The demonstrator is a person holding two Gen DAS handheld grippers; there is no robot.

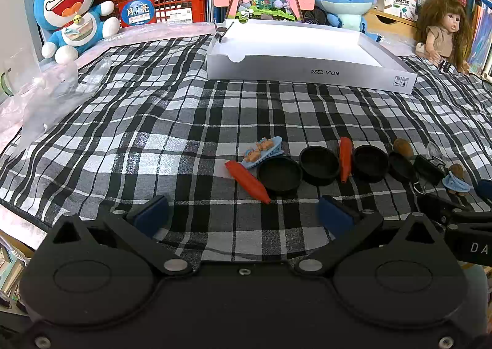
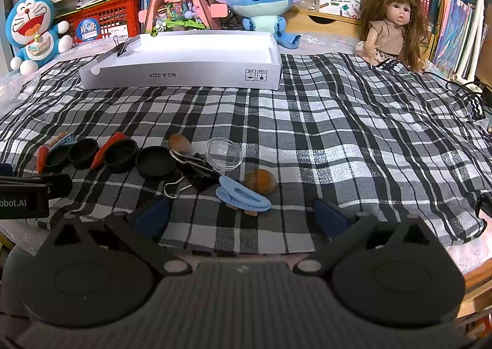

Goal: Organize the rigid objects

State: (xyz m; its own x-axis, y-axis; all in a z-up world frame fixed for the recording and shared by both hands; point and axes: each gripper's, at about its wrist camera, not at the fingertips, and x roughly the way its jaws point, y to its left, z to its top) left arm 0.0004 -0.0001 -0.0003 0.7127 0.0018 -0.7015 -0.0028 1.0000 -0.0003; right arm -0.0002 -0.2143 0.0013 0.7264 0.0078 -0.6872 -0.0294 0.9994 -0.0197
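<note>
Nothing is gathered yet, I judge: both the left gripper (image 1: pixel 243 215) and right gripper (image 2: pixel 241 215) hover with fingers spread wide and empty over the near row of black lids (image 1: pixel 319 164), orange pens (image 1: pixel 247 181) and clips (image 2: pixel 243 195); the white box (image 1: pixel 307 68) sits far behind; next, close on one piece.

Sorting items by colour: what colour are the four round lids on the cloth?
Black round lids, clearest in the left wrist view.
</note>
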